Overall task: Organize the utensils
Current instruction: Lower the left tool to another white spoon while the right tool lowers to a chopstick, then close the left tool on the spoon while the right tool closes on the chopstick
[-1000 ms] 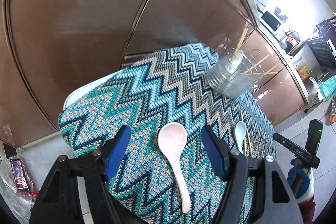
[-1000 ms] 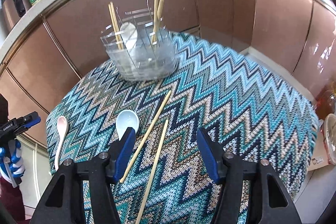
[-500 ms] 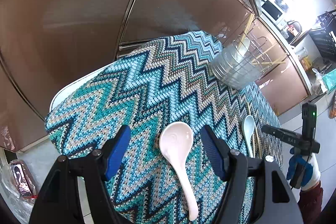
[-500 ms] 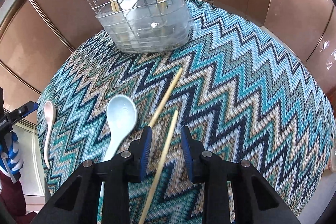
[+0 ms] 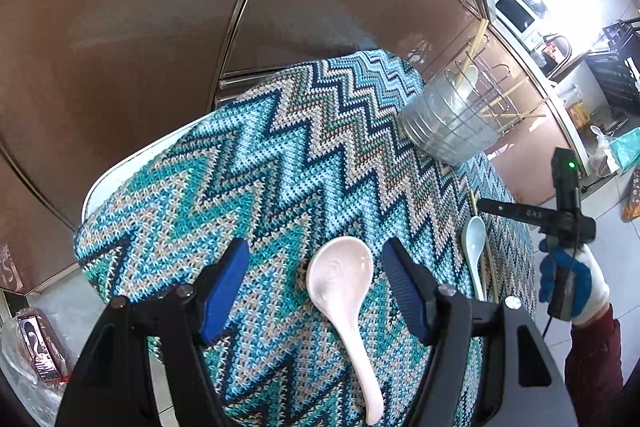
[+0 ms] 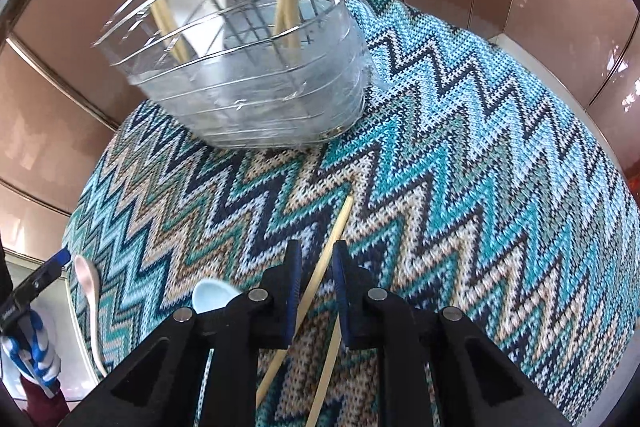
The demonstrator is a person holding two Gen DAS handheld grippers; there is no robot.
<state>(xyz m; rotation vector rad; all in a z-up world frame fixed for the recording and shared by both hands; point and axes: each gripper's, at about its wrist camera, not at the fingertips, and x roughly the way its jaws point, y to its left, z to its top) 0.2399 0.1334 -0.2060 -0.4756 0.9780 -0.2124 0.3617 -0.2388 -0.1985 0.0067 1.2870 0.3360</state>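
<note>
On the zigzag-clothed worktop [image 6: 460, 163], two loose chopsticks [image 6: 334, 239] and two ceramic spoons, pink [image 5: 340, 275] and pale blue [image 5: 474, 239], are lying near the front edge. The right gripper [image 6: 316, 259] is narrowing its jaws around one chopstick; the left gripper [image 5: 312, 267] is hovering wide over the pink spoon. The wire utensil basket [image 6: 248, 67] is standing at the back edge, holding four chopsticks and a white spoon.

The right gripper [image 6: 314, 269] hides most of the pale blue spoon [image 6: 212, 299] and the chopsticks' [image 6: 320, 279] lower lengths; the wire utensil basket [image 6: 256, 67] behind is motion-blurred, its top cropped
</note>
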